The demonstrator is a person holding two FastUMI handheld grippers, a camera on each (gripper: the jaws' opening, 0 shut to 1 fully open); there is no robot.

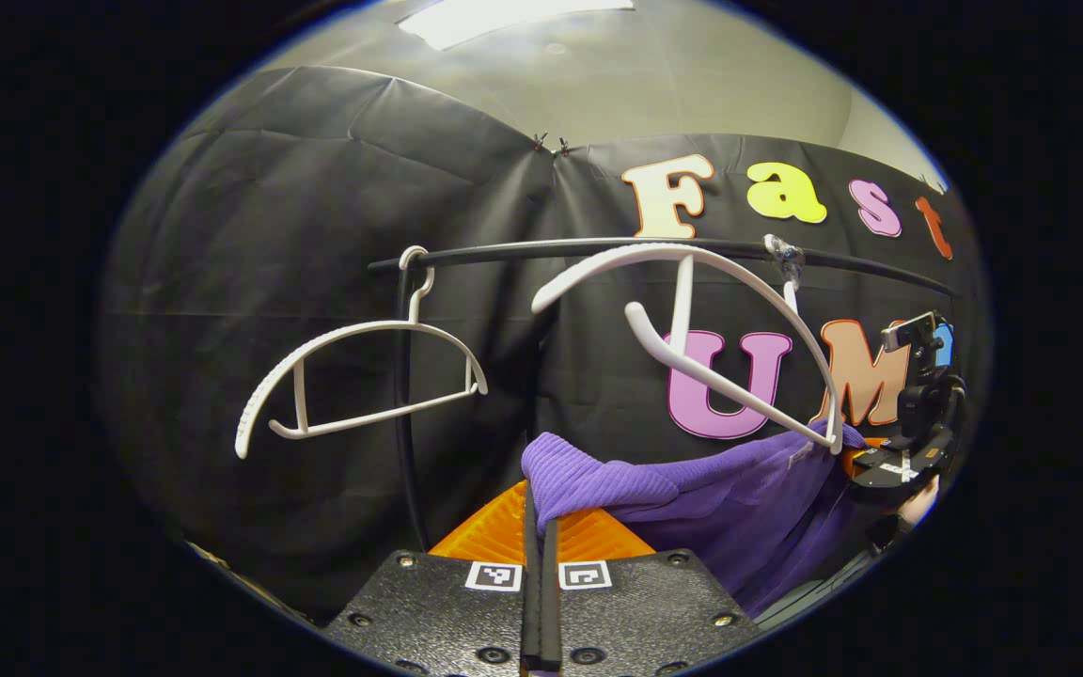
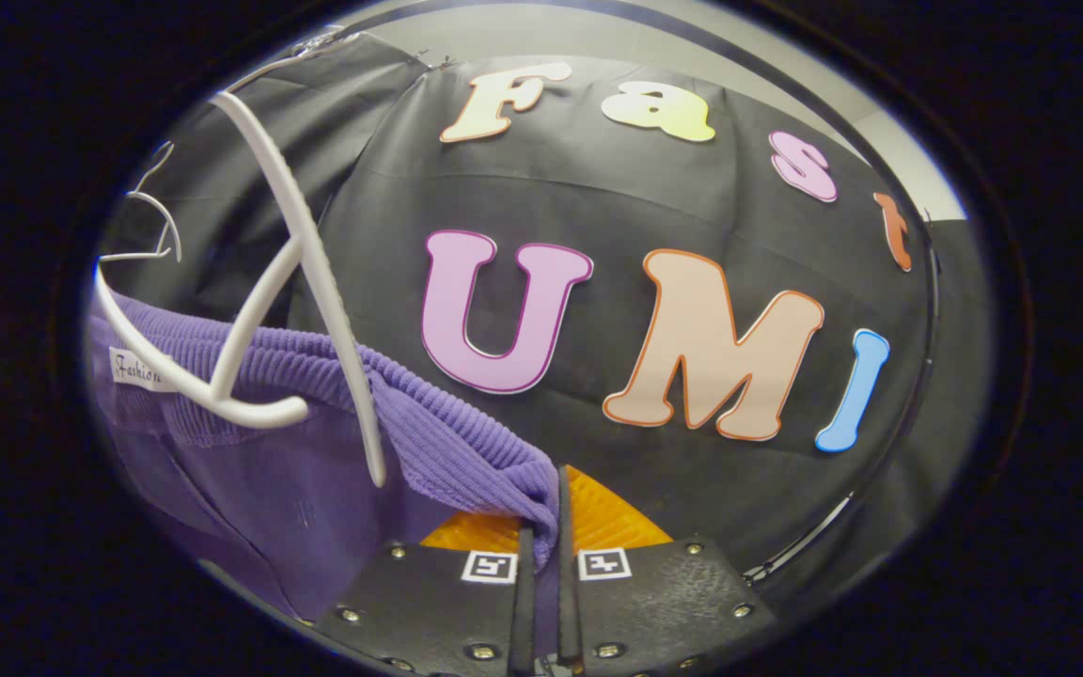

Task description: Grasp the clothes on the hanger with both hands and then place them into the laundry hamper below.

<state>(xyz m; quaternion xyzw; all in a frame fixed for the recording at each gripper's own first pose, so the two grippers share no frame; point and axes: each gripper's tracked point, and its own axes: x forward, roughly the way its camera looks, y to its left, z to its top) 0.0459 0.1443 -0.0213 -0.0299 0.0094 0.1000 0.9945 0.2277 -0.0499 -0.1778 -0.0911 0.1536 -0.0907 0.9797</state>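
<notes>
A purple ribbed knit garment [image 1: 692,498] is stretched between the two grippers, just below the white hanger [image 1: 701,329] from which it is being drawn; the hanger's lower arm is seen lying against the fabric. One shoulder edge is pinched between the closed jaws of the left gripper [image 1: 539,536], and the opposite ribbed edge [image 2: 466,442] is pinched between the closed jaws of the right gripper [image 2: 541,545]. The garment is judged soft, light and limp: it sags between the holds and would slip only if a pinch were relaxed, so the thick ribbed hems are the best places to be held. A snag on the hanger tip [image 2: 374,475] is judged possible, since that tip hangs in front of the cloth.

Above the garment, the black rail [image 1: 598,249] carries this hanger and a second, bare white hanger [image 1: 363,376] further along. Beside the garment's far end, the other gripper [image 1: 913,414] is seen with part of a hand.

The garment's lower portion is cut off, so its full length cannot be judged. The laundry hamper cannot be located, and the sewn-in label [image 2: 142,369] is too small to be made out.
</notes>
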